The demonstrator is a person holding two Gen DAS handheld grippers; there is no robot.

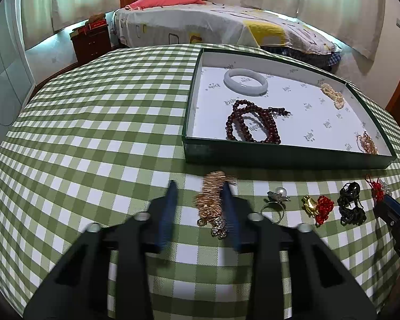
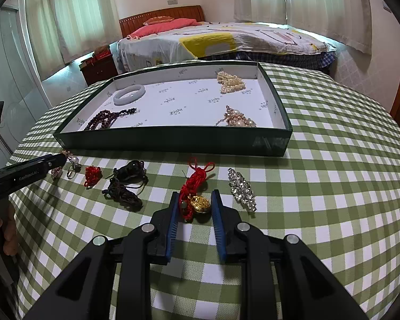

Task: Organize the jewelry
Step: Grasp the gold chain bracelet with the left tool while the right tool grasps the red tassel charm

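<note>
Inside the green tray (image 1: 285, 157) lie four pieces: one white bangle (image 1: 245, 81), one dark bead strand (image 1: 253, 125), two pearl clusters. Nearer, on the checked worktop (image 1: 93, 133), six pieces lie in a row. Left tongs (image 1: 199, 189) gape around the gold chain (image 1: 209, 200); right tongs (image 2: 194, 196) gape around the red-corded gold pendant (image 2: 198, 201).
</note>
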